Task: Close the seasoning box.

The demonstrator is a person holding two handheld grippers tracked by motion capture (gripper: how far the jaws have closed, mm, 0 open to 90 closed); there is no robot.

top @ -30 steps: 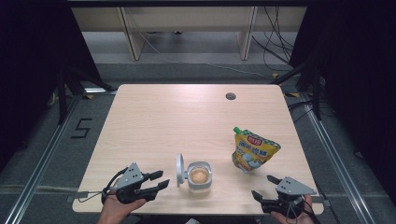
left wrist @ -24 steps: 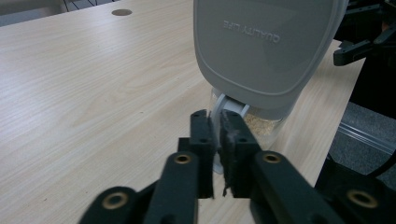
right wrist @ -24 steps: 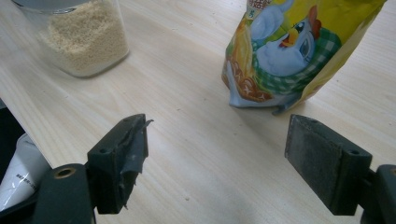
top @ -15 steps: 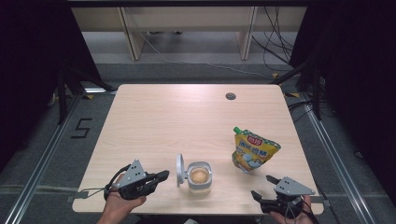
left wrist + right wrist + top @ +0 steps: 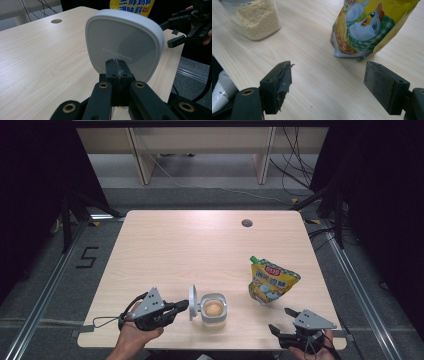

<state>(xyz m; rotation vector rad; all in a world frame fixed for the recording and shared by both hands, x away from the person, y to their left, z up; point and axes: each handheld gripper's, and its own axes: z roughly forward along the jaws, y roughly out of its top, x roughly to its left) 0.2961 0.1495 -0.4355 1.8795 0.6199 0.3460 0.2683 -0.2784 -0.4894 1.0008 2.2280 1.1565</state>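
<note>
The jar (image 5: 213, 308) lid (image 5: 124, 45) stands open; left gripper (image 5: 182, 306) pressed together behind it, right gripper (image 5: 282, 321) spread, seasoning pouch (image 5: 272, 280) not yet taken.

R claw (image 5: 327, 86) jaws wide, empty | yellow pouch (image 5: 372, 27) ahead-R | jar w/ granules (image 5: 255, 18) top-L | wood table (image 5: 312, 62)

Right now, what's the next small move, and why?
Probably push the lid down with the shut left gripper: the lid stands upright beside the open jar, jaws closed right at its back. The right gripper waits open near the pouch.
</note>
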